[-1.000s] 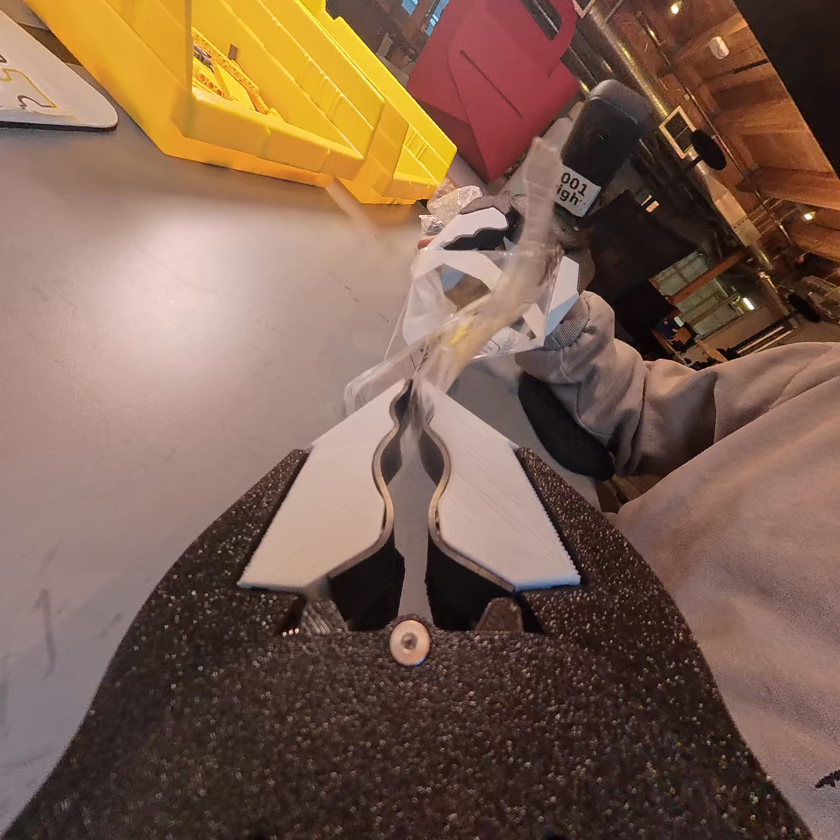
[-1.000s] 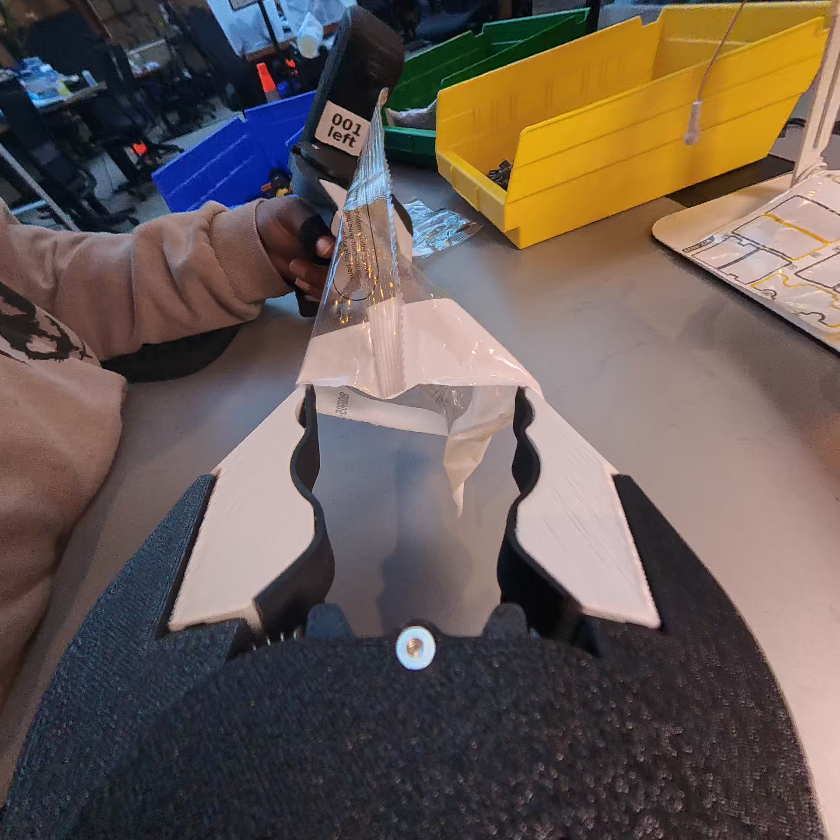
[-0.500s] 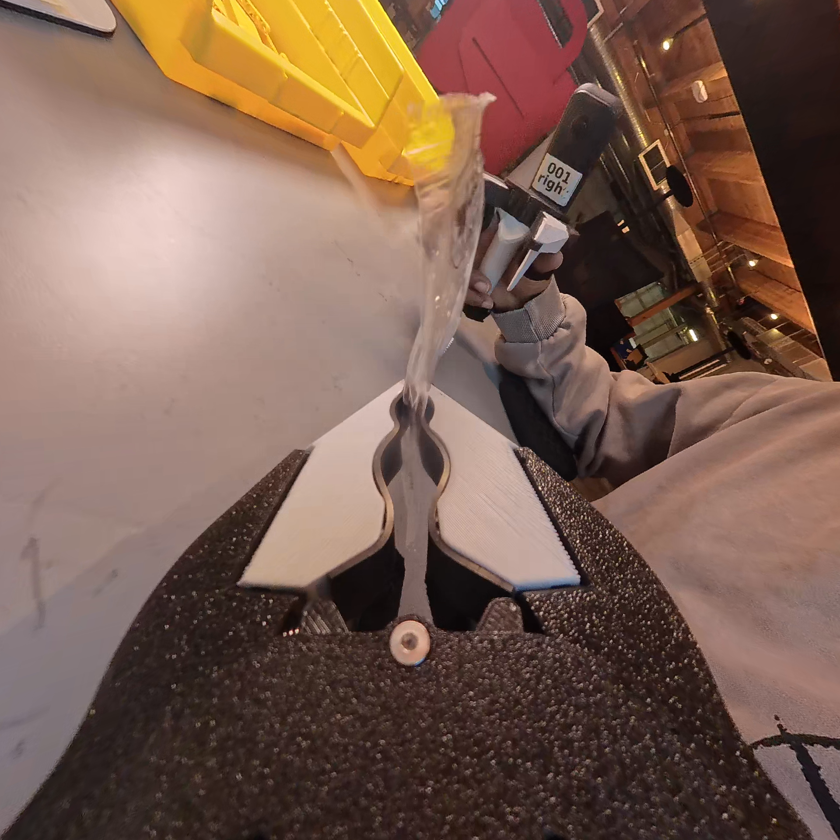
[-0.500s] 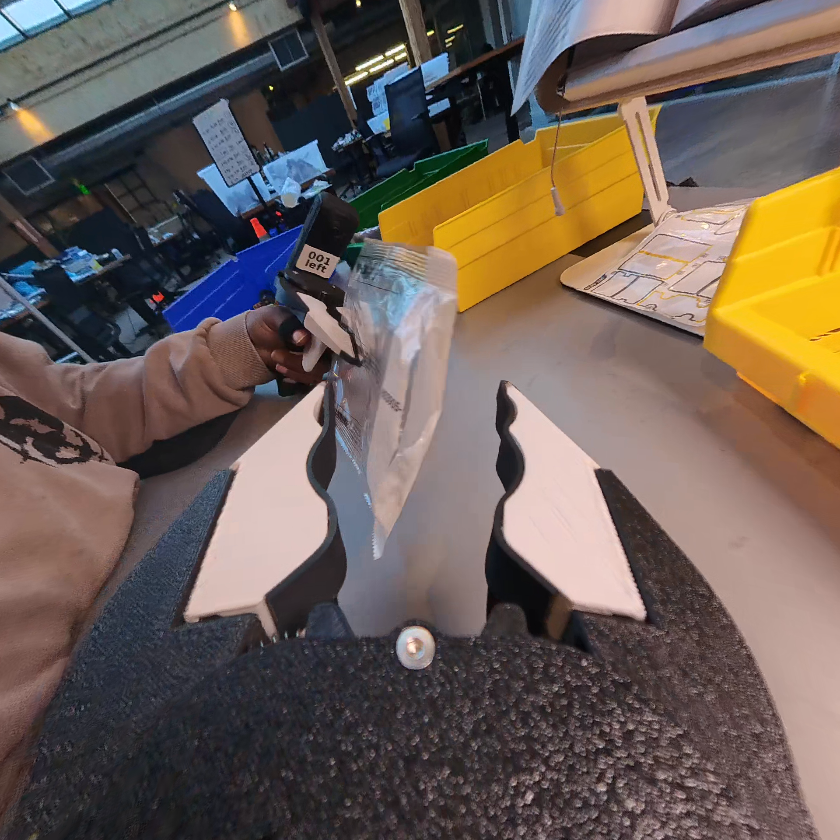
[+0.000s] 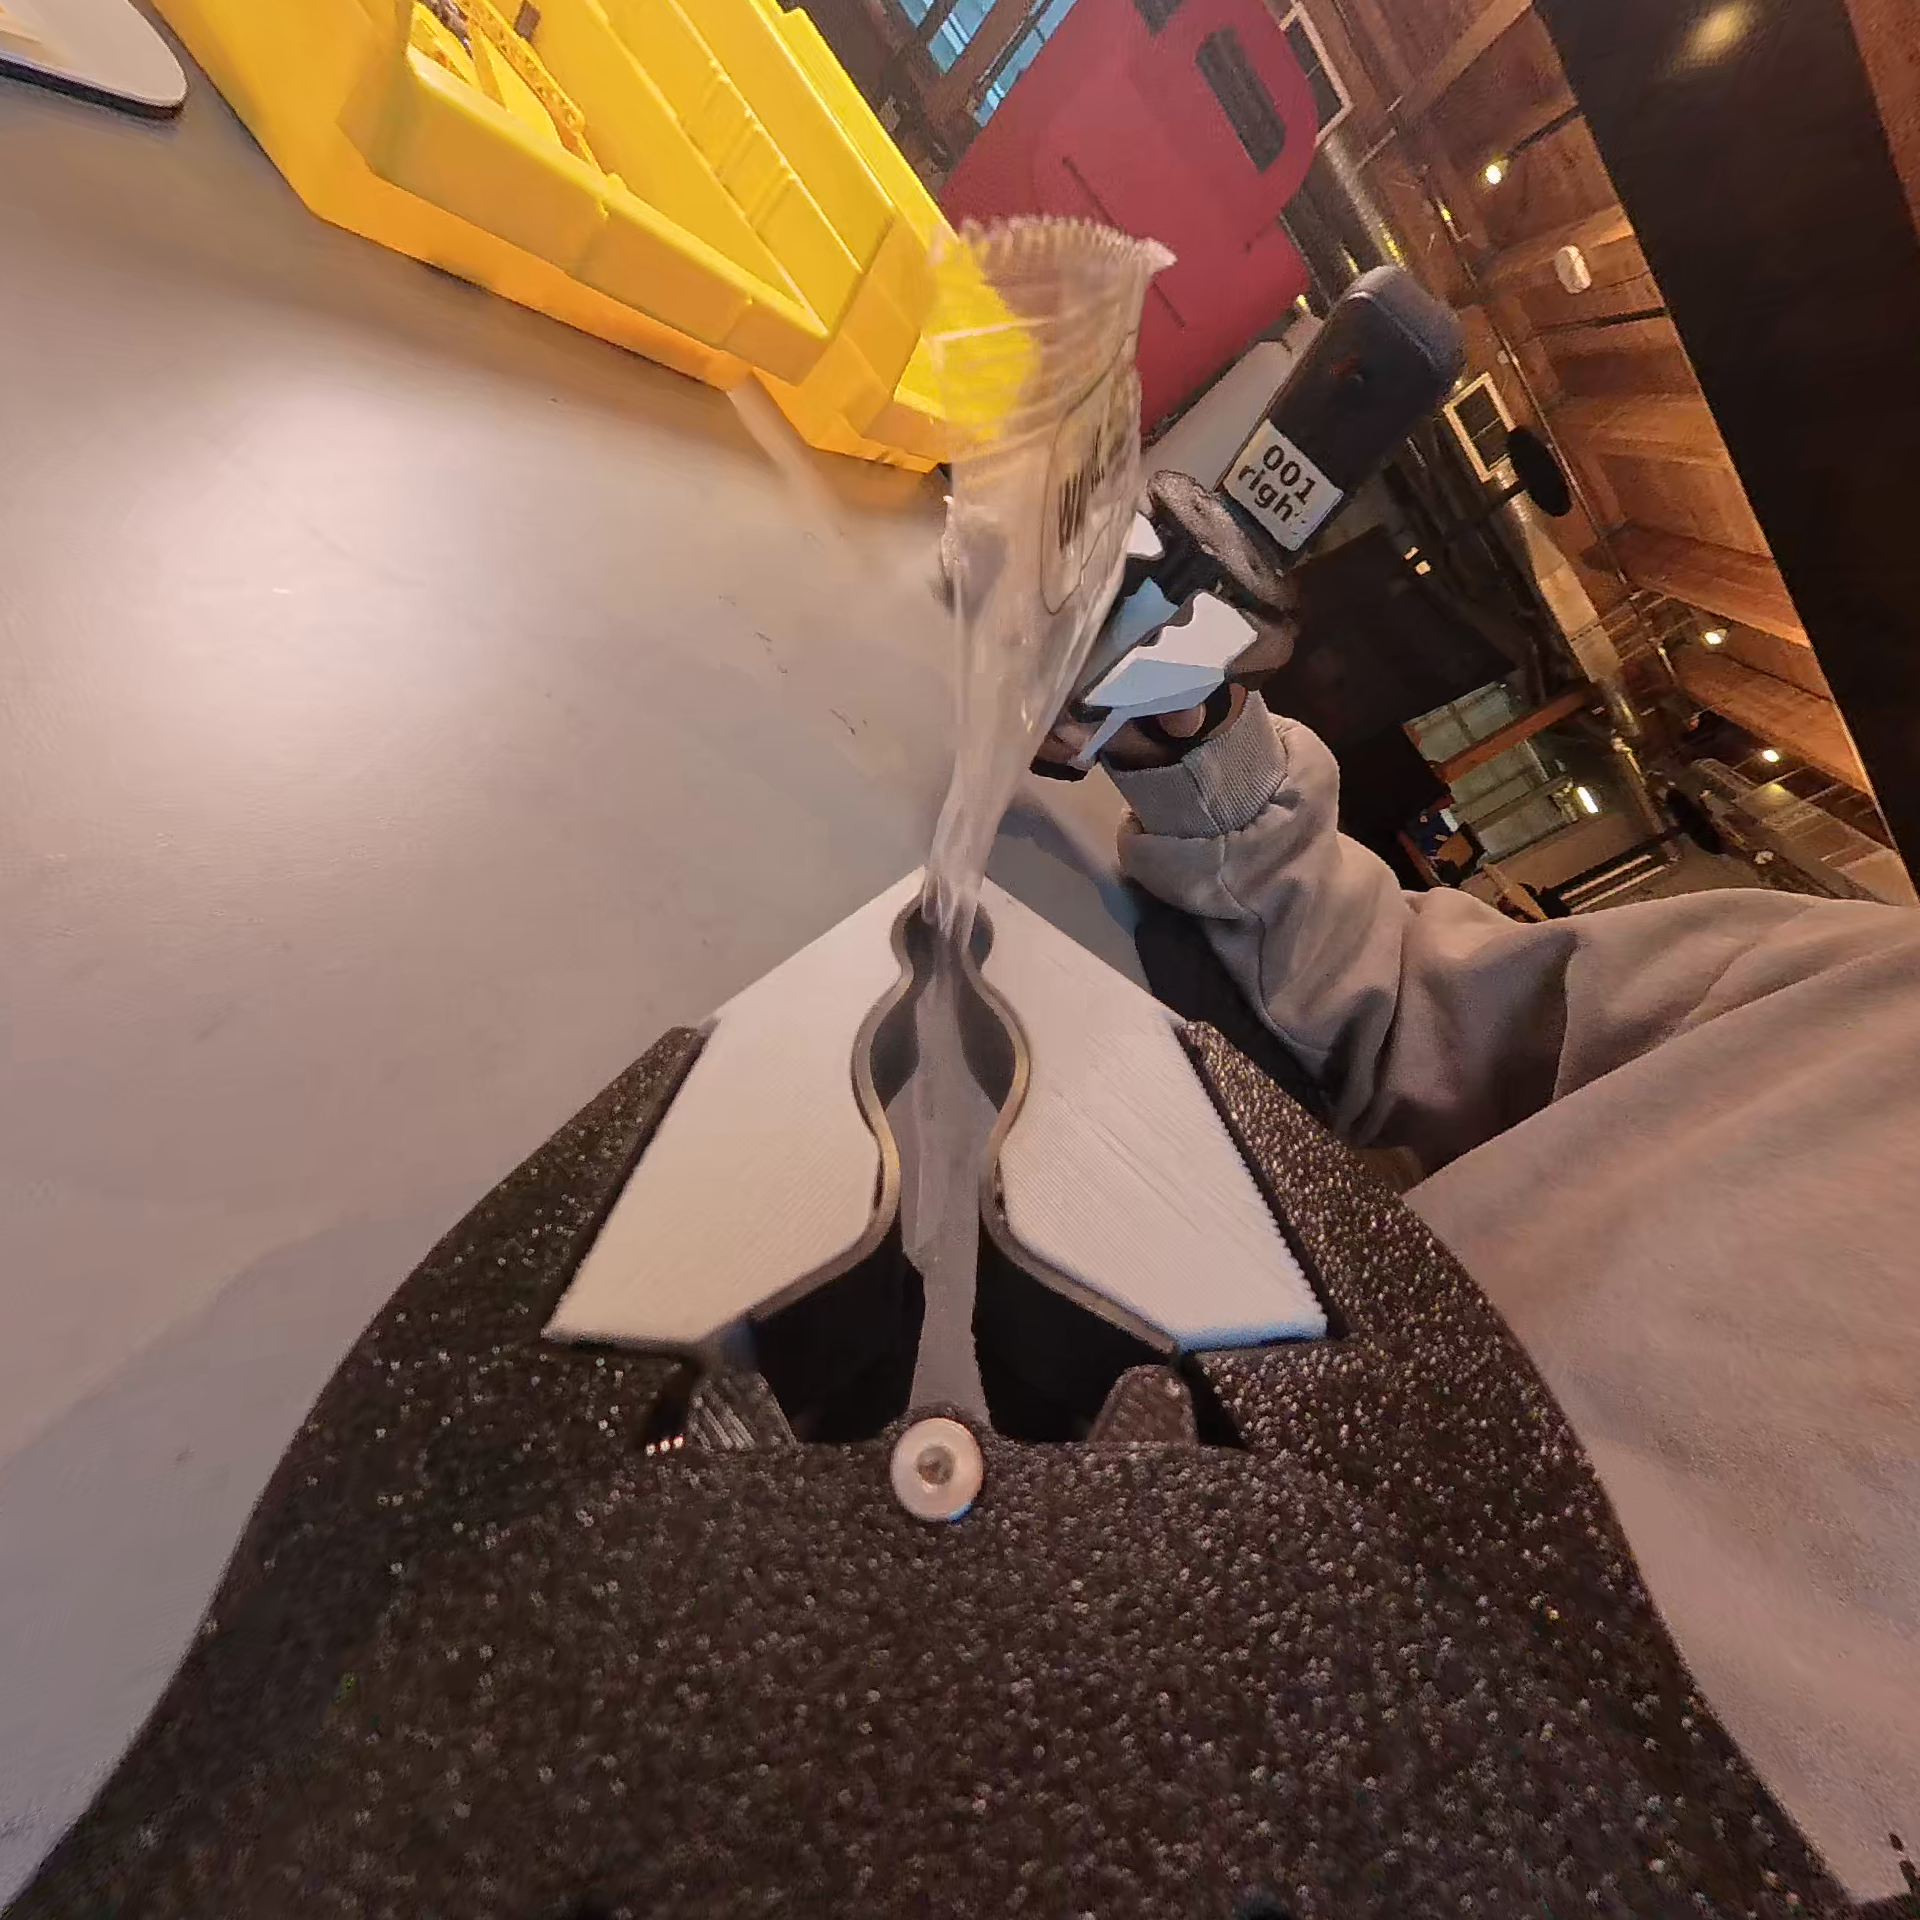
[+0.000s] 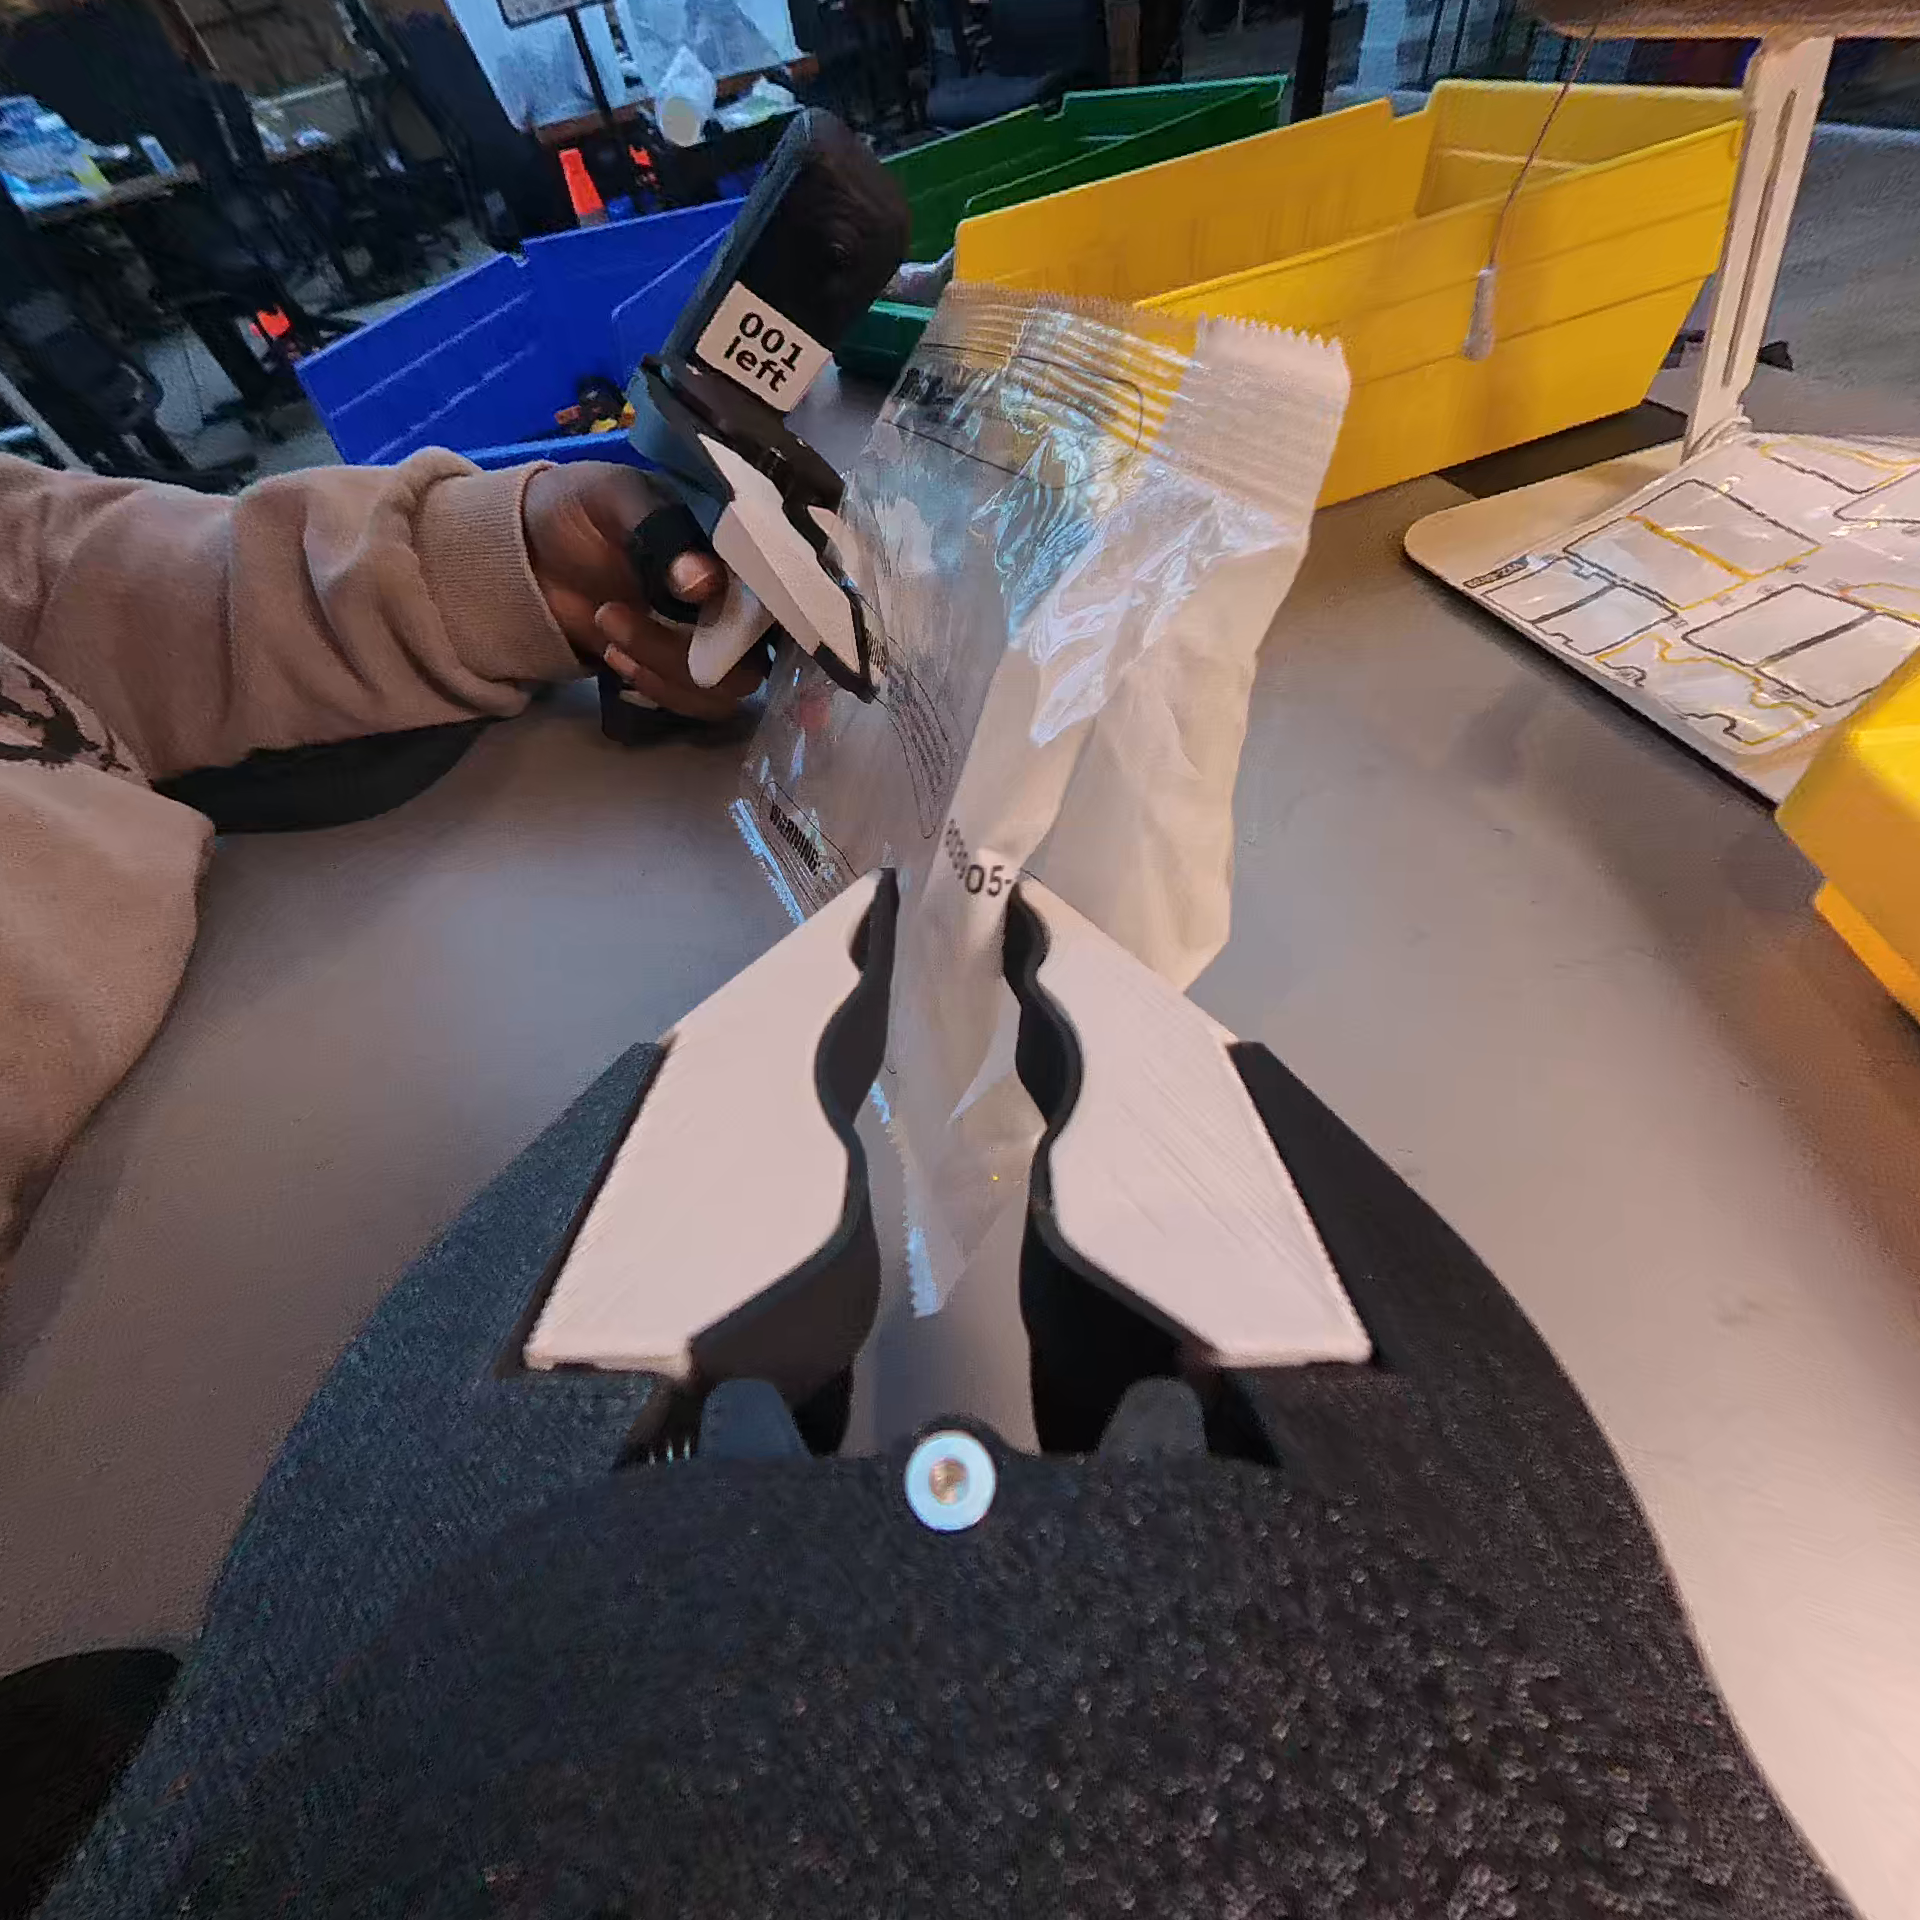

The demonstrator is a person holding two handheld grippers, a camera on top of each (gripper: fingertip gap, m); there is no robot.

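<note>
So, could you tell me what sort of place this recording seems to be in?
Probably a workshop or lab with a parts-sorting bench: coloured storage bins, such as the yellow bin and blue bin, stand on a grey table, with cluttered desks behind and timber beams overhead.

We see black print on a white sticker on the left gripper, on a second sticker on the right gripper, and across the clear bag.
</note>
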